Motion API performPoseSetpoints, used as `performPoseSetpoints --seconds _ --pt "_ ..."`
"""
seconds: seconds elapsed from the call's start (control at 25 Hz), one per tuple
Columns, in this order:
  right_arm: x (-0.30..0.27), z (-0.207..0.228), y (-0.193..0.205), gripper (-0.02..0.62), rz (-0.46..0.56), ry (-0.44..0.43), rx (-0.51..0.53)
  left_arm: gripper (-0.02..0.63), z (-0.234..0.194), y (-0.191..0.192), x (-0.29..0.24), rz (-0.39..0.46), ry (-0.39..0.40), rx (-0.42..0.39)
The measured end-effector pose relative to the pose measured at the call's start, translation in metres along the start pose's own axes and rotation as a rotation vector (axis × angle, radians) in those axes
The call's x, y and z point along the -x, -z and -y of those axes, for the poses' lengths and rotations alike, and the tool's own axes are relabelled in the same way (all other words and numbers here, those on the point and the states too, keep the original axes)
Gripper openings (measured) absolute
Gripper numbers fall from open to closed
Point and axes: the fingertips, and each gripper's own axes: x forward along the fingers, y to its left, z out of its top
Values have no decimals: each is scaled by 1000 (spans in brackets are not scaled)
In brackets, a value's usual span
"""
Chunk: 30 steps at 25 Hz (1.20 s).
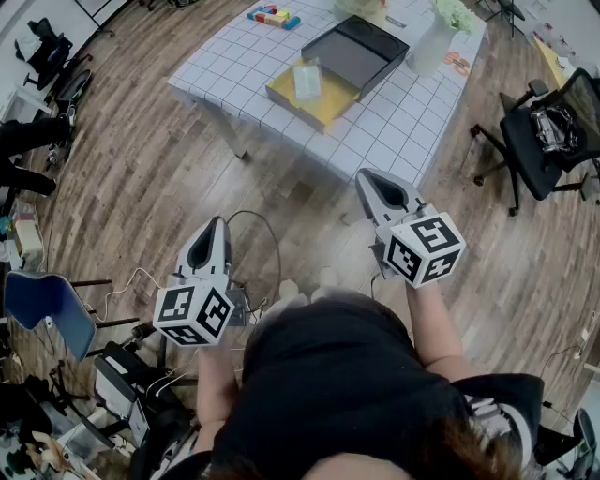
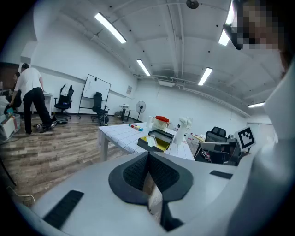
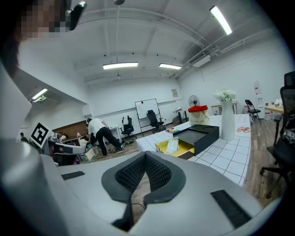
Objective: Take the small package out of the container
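The small clear package (image 1: 307, 79) stands in the yellow container (image 1: 330, 105) on the white gridded table (image 1: 234, 56), far ahead of me. Both grippers are held close to the person's body, over the wooden floor and well short of the table. The left gripper (image 1: 217, 223) is shut with nothing in it, and so is the right gripper (image 1: 367, 176). In the left gripper view the gripper (image 2: 148, 154) points at the package (image 2: 150, 139) in the distance. The right gripper view shows that gripper (image 3: 145, 152) below the package (image 3: 172, 145) and container (image 3: 184, 148).
A black lid (image 1: 356, 52) lies against the container, with a white vase (image 1: 431, 42) and coloured blocks (image 1: 274, 16) on the table. A black office chair (image 1: 553, 131) stands at the right, a blue chair (image 1: 47, 309) at the left. A person (image 3: 102, 133) bends over in the background.
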Motion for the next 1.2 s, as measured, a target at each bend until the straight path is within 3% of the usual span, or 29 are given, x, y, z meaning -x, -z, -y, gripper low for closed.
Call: performPoseSetpoints --seconds 0.6,0.96,1.2 --pt "5 31 12 15 -32 -90 -1 25 46 8 -33 -12 0 -15" --pt "-14 36 5 18 -23 -108 -26 26 45 4 -53 -25 12 -16" --pt "-37 30 2 84 -46 -97 -36 26 40 -12 -82 -42 74 -60"
